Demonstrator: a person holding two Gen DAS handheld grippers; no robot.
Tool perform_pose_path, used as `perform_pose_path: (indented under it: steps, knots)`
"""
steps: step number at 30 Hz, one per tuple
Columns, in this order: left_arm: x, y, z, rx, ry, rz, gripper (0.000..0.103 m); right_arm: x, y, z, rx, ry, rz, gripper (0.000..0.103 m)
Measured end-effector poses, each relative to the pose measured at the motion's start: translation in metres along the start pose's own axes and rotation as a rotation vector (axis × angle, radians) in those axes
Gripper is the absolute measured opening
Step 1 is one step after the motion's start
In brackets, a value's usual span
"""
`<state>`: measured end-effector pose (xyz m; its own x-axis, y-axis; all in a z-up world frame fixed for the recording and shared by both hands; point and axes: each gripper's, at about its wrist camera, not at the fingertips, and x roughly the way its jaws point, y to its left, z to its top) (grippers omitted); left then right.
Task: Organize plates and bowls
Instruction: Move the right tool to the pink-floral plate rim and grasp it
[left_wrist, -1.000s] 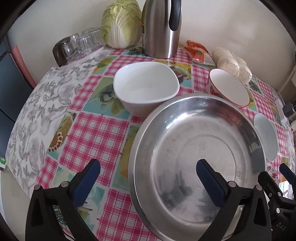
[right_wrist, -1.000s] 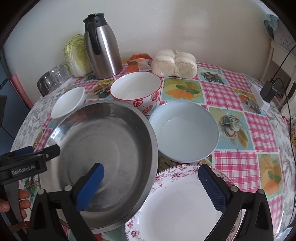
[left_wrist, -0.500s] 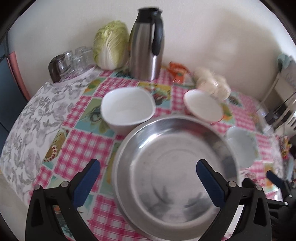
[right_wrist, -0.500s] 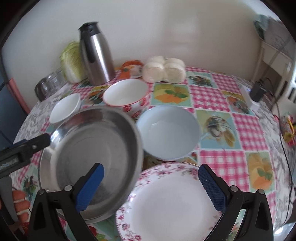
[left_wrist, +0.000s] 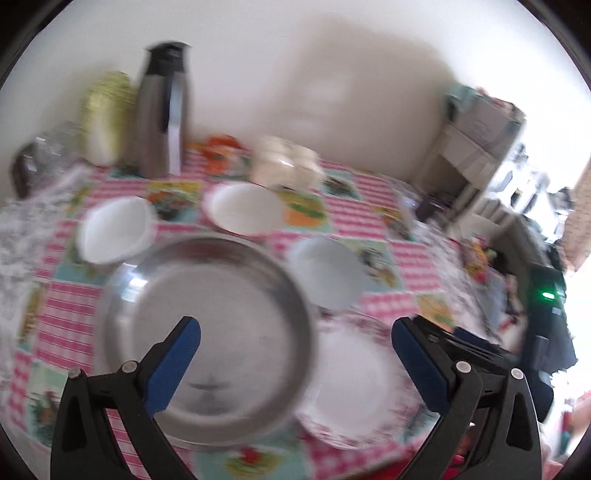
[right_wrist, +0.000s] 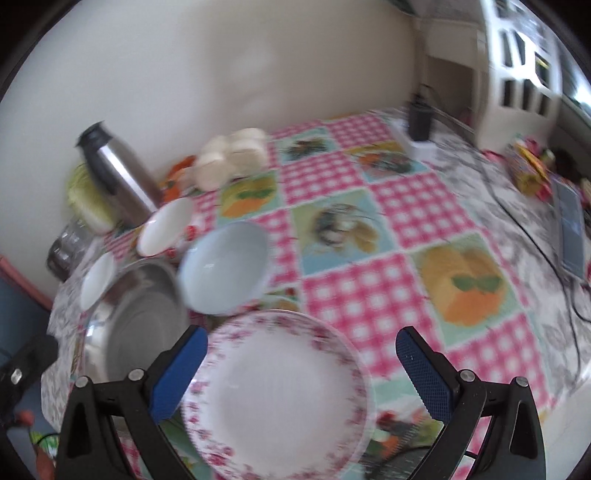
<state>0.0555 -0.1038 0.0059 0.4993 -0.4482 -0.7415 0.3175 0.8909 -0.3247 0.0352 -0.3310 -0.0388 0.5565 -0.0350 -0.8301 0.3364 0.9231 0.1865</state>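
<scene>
- The steel basin (left_wrist: 210, 332) is round, shallow and dull-shiny; it lies on the checked tablecloth (right_wrist: 369, 302) under my left gripper (left_wrist: 295, 354), whose blue-padded jaws stand wide apart, holding nothing.
- The floral-rimmed plate (right_wrist: 277, 395) is glossy white ceramic, between my right gripper's (right_wrist: 301, 363) spread, empty jaws.
- A pale blue bowl (right_wrist: 225, 269) sits just beyond the plate, beside the basin.

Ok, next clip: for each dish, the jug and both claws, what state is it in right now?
Left claw: open, empty.
Right claw: open, empty.
Steel basin: upright, empty, on the table.
Floral plate: flat, empty.
Pale blue bowl: upright, empty.
Red-rimmed bowl: upright, empty.
Small white bowl: upright, empty.
Steel thermos jug: standing, lid on.
</scene>
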Motion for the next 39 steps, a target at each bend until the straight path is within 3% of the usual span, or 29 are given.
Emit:
perform_pose_path:
  steps: [6,8,10,16,19,24,30,39]
  knots:
    - [0.032,-0.026,-0.017,-0.06,0.2,-0.157,0.102,0.011,-0.044,-0.002,0.145,0.073,0.0,0.103]
    - [0.042,-0.035,-0.026,-0.071,0.262,-0.179,0.101,0.015,-0.053,-0.004,0.177,0.094,0.004,0.103]
    - [0.049,-0.04,-0.033,-0.072,0.297,-0.182,0.093,0.02,-0.06,-0.006,0.194,0.126,0.01,0.097]
    - [0.067,-0.041,-0.054,-0.127,0.401,-0.167,0.085,0.049,-0.076,-0.014,0.265,0.251,0.068,0.069]
    - [0.07,-0.034,-0.058,-0.147,0.409,-0.124,0.083,0.06,-0.079,-0.02,0.282,0.298,0.092,0.054]
    - [0.075,-0.019,-0.065,-0.201,0.427,-0.048,0.082,0.069,-0.073,-0.024,0.273,0.332,0.111,0.036]
    - [0.091,-0.013,-0.074,-0.219,0.482,0.006,0.074,0.07,-0.068,-0.025,0.246,0.335,0.12,0.018]
    - [0.107,-0.014,-0.081,-0.211,0.524,0.055,0.069,0.071,-0.067,-0.022,0.216,0.336,0.119,0.015]
